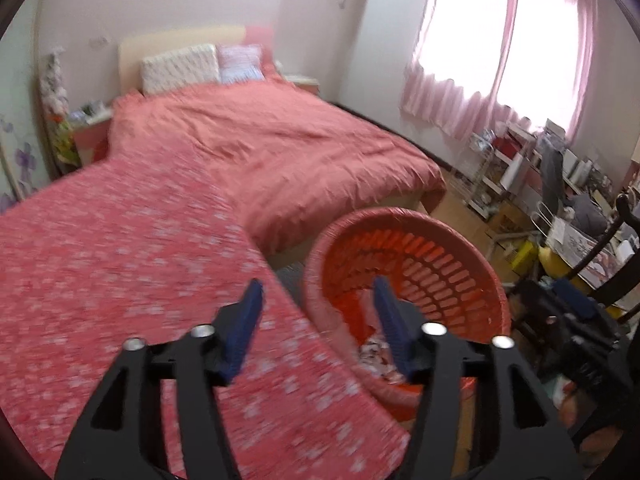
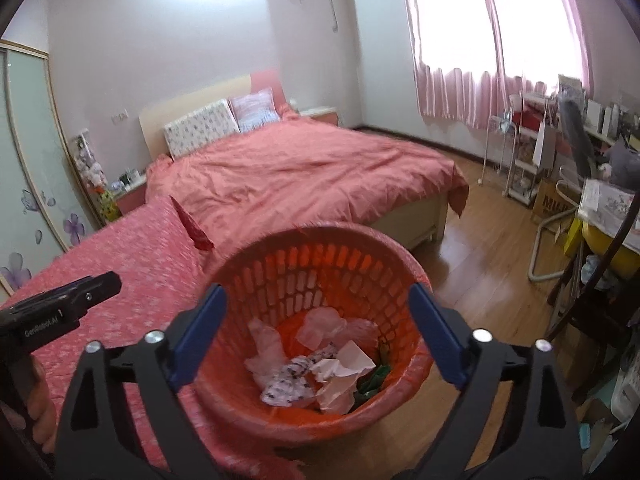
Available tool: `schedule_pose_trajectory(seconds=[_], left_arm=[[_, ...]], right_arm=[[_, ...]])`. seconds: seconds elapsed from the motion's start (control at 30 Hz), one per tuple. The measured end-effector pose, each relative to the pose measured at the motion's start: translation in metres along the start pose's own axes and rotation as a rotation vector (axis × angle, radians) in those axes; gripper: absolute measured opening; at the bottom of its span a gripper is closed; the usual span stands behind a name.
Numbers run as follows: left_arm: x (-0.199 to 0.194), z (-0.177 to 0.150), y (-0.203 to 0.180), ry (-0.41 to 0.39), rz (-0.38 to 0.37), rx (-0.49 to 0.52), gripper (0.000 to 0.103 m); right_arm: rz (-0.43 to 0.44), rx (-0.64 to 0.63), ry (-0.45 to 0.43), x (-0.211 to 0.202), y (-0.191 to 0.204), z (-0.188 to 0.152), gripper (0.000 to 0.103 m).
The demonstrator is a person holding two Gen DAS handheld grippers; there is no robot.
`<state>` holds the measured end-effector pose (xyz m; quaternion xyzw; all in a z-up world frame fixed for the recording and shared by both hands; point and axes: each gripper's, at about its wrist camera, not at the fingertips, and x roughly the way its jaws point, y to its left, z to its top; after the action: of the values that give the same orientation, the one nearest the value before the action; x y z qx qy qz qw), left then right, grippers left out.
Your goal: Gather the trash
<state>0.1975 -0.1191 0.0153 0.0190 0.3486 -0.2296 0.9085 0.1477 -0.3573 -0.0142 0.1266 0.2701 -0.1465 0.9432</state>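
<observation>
Blue-padded fingers of the right gripper (image 2: 316, 332) are spreading wide just above the basket's mouth, gripping nothing, and the left gripper (image 1: 318, 316) is likewise hanging open and empty, one finger over the flowered bedspread (image 1: 120, 264) and the other over the basket's near rim. Behind them the big bed (image 2: 304, 176) is filling the middle of the room under a salmon-red cover, with two pillows (image 2: 224, 122) leaning against the pale headboard. Pink curtains (image 2: 480, 88) are glowing in front of the bright window, and a cluttered shelf rack (image 2: 528, 152) is standing against the wall beneath them. Right beside the edge of the flowered bedspread, on the wooden floor, the round orange-red basket (image 2: 328, 264) is sitting upright, its walls pierced by rows of slots and its rim wrapped in a thin red liner. Down in its bottom the trash (image 2: 320, 364) is lying in a loose heap: crumpled pale pink and white tissues, a spotted black-and-white scrap, and something green tucked at one side. A small red wrapper (image 2: 196, 228) is lying on the bedspread near the basket, well apart from both grippers.
</observation>
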Motion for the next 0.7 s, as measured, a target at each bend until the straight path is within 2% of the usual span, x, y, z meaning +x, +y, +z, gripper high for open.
schedule_pose_trajectory(seconds=[0.07, 0.2, 0.3, 0.4, 0.57, 0.7], left_arm=[[-0.026, -0.005, 0.009, -0.054, 0.041, 0.005, 0.077], [-0.068, -0.018, 0.023, -0.121, 0.095, -0.020, 0.092], [-0.095, -0.034, 0.030, -0.162, 0.139, -0.039, 0.095], [-0.116, -0.053, 0.034, -0.196, 0.192, -0.056, 0.099], [-0.145, -0.084, 0.033, -0.248, 0.292, -0.091, 0.101], [-0.160, -0.102, 0.031, -0.270, 0.371, -0.120, 0.101]], right_arm=[[-0.003, -0.007, -0.044, -0.024, 0.011, -0.003, 0.098], [-0.012, -0.043, -0.103, -0.066, 0.031, -0.016, 0.098], [-0.028, -0.057, -0.141, -0.092, 0.041, -0.029, 0.098], [-0.029, -0.074, -0.134, -0.112, 0.051, -0.046, 0.099], [-0.109, -0.140, -0.137, -0.143, 0.071, -0.073, 0.099], [-0.092, -0.164, -0.155, -0.167, 0.081, -0.090, 0.099]])
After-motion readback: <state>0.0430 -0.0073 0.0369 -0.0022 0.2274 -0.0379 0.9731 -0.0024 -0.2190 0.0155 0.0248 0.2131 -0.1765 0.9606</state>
